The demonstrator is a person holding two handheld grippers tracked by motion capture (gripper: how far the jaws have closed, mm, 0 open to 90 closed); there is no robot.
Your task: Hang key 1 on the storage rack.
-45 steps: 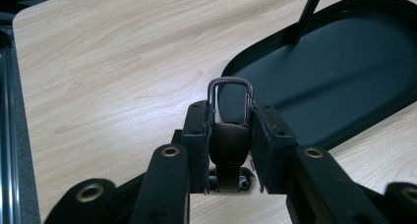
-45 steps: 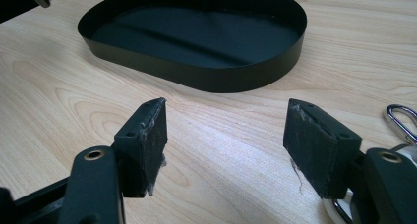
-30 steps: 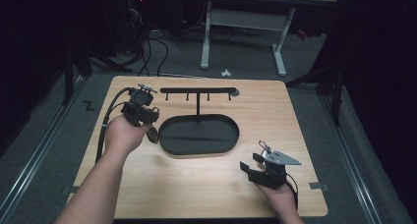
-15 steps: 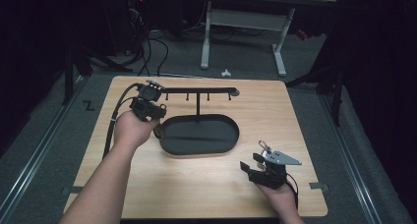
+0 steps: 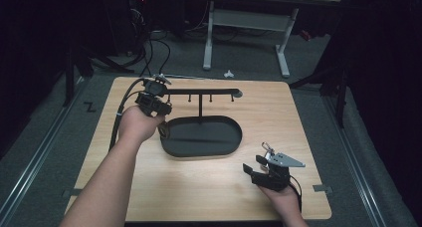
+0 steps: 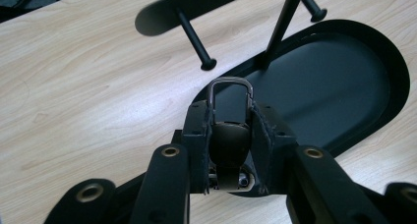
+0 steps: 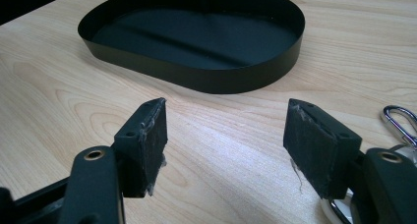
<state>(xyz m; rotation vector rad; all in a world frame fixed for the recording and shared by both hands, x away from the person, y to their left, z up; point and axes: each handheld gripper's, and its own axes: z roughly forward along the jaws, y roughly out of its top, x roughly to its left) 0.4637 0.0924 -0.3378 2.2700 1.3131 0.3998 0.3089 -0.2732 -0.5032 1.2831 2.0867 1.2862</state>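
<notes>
A black stand has an oval tray as its base and a crossbar with short pegs hanging from it. My left gripper hovers at the bar's left end, over the tray's left rim. In the left gripper view my left gripper is shut on a small dark item with a metal loop. The loop sits just below a peg. My right gripper rests low near the table's front right. Its jaws stand open and empty, facing the tray.
A silver clip lies on the wooden table beside my right gripper, also visible as a clip in the high view. Beyond the table's far edge are a white desk frame and cables on the floor.
My left gripper has moved right and away from me, from the table's left side to the left end of the stand's bar. The right gripper has stayed put.
</notes>
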